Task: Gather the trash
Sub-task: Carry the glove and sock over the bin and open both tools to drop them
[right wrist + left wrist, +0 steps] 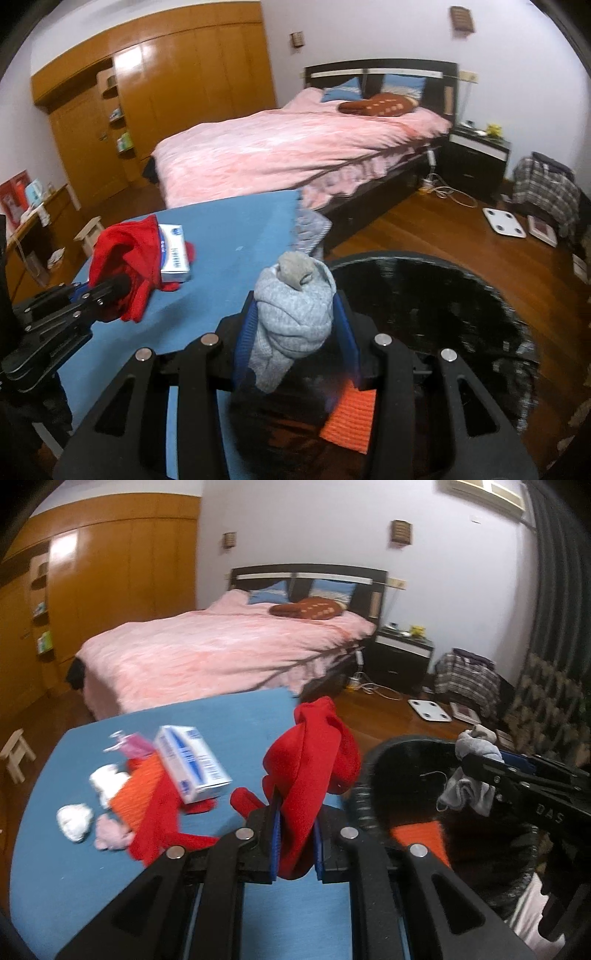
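Observation:
My left gripper [295, 830] is shut on a red sock [310, 760] and holds it above the blue table [229, 720], left of the black bin [402, 760]. My right gripper [295, 332] is shut on a grey sock [291, 317] over the near rim of the bin [424, 295]; it also shows in the left wrist view [469, 775]. An orange cloth [349, 417] lies inside the bin. On the table lie a white and blue box [190, 764], an orange cloth [142, 794], another red sock [155, 827], crumpled tissues [74, 821] and a pink cloth [110, 834].
A bed with a pink cover [221, 650] stands behind the table. A black nightstand [402, 657], a white scale [430, 710] and a plaid bag [467, 679] are on the wooden floor at right. A small stool [14, 753] stands left.

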{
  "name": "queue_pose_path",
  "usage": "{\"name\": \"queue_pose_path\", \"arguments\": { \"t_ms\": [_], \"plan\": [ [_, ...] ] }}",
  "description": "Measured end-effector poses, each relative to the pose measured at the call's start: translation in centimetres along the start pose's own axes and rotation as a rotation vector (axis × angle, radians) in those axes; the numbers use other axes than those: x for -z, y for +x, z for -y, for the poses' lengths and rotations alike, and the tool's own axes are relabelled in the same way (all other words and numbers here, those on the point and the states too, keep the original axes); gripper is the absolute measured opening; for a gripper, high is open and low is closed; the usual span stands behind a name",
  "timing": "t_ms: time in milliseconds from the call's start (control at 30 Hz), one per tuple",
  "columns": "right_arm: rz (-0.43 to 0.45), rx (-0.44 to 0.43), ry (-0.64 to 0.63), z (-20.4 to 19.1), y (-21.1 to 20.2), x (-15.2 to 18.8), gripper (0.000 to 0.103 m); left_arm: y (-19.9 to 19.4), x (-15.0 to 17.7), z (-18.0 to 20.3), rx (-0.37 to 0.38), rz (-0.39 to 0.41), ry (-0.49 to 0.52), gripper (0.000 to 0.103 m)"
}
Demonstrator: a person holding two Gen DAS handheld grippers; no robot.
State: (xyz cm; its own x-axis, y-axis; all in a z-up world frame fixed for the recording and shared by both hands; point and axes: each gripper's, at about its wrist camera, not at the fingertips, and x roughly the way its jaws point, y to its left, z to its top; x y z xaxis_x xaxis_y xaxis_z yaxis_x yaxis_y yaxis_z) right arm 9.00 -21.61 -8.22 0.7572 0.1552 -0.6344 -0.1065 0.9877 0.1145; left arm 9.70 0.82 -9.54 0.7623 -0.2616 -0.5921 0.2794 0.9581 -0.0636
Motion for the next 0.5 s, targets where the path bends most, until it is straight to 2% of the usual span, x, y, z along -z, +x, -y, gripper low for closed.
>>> {"name": "queue_pose_path", "arguments": {
  "t_ms": [500],
  "plan": [
    [0.0, 0.157, 0.081, 9.1, -2.6, 2.6, 0.04, 3.5, -1.8, 9.8, 0.188, -0.025, 0.114, 0.014]
  ]
}}
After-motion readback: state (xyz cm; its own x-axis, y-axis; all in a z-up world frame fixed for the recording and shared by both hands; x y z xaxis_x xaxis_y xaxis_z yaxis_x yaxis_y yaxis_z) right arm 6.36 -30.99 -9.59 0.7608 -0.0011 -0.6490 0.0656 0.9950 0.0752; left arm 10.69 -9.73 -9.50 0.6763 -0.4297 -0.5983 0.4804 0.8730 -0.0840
